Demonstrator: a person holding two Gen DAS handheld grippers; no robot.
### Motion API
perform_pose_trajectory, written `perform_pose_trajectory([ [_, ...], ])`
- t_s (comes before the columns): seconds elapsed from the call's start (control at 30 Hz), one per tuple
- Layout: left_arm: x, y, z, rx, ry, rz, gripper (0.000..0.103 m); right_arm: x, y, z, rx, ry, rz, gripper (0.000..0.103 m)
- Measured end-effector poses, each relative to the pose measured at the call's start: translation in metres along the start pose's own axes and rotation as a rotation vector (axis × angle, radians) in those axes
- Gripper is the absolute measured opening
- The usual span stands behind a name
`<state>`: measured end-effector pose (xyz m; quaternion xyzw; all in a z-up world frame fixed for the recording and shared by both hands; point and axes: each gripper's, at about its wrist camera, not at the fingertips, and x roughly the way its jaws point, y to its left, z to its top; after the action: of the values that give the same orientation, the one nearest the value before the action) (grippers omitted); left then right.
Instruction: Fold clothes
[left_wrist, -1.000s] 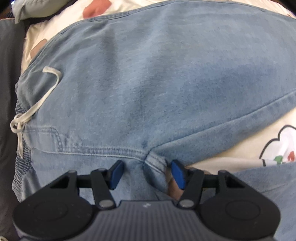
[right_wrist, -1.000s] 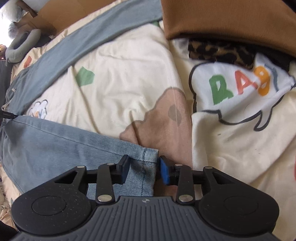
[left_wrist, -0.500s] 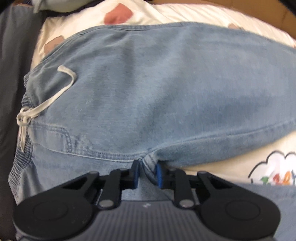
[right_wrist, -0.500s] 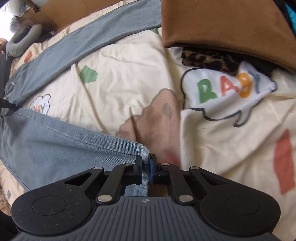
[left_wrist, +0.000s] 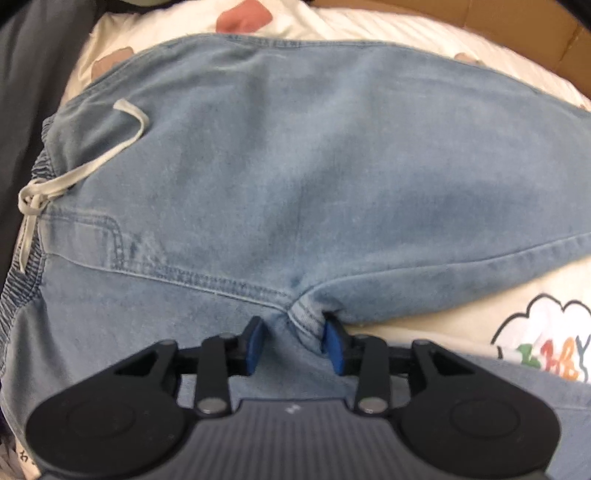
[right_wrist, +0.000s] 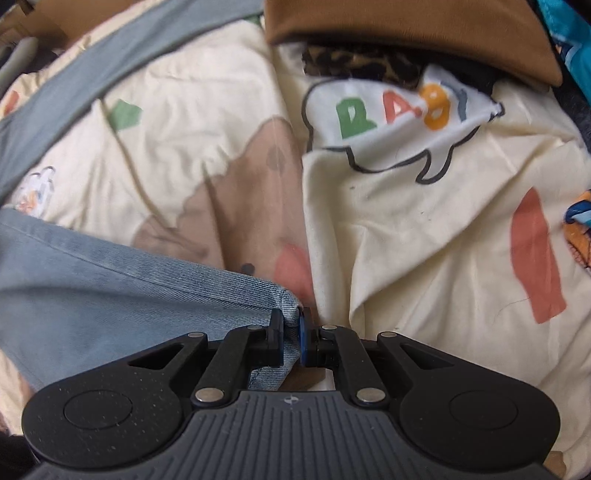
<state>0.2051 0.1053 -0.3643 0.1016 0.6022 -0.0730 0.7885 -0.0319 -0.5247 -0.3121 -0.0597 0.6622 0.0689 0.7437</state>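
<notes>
Light blue jeans (left_wrist: 295, 166) with a white drawstring (left_wrist: 74, 177) lie spread on a cream printed bedsheet (right_wrist: 406, 240). In the left wrist view my left gripper (left_wrist: 293, 345) points down at the crotch seam (left_wrist: 304, 317). Its jaws are opening, with bunched denim between the blue pads and a gap at the left pad. In the right wrist view my right gripper (right_wrist: 291, 332) is shut on the hem corner (right_wrist: 288, 302) of one jeans leg (right_wrist: 110, 295), which is raised a little off the sheet. The other leg (right_wrist: 110, 66) runs across the top left.
A folded brown garment (right_wrist: 406, 29) lies at the top over a leopard-print piece (right_wrist: 362, 62), with blue fabric (right_wrist: 576, 44) at the far right. Brown cardboard (left_wrist: 517, 29) borders the bed beyond the jeans. Dark grey cloth (left_wrist: 29, 92) lies along the waistband side.
My left jaws closed around the crotch denim, then spread apart again. My right jaws closed on the hem corner and lifted it slightly; both views shifted a little.
</notes>
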Motion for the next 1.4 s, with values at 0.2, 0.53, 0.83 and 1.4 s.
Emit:
perform_pose_trajectory([
  [0.2, -0.042, 0.023, -0.017, -0.06, -0.087, -0.074, 0.051, 0.005, 0.0, 0.004, 0.011, 0.013, -0.015, 0.016],
  [0.53, -0.046, 0.124, -0.059, -0.259, -0.134, 0.025, 0.051, -0.027, -0.021, 0.012, 0.027, -0.013, 0.012, 0.02],
  [0.83, -0.062, 0.225, -0.086, -0.436, -0.058, 0.235, 0.05, -0.049, -0.034, -0.001, 0.079, 0.063, -0.048, 0.027],
  [1.4, -0.011, 0.306, -0.111, -0.649, -0.062, 0.247, 0.054, -0.074, -0.034, -0.039, 0.082, 0.036, -0.113, 0.035],
])
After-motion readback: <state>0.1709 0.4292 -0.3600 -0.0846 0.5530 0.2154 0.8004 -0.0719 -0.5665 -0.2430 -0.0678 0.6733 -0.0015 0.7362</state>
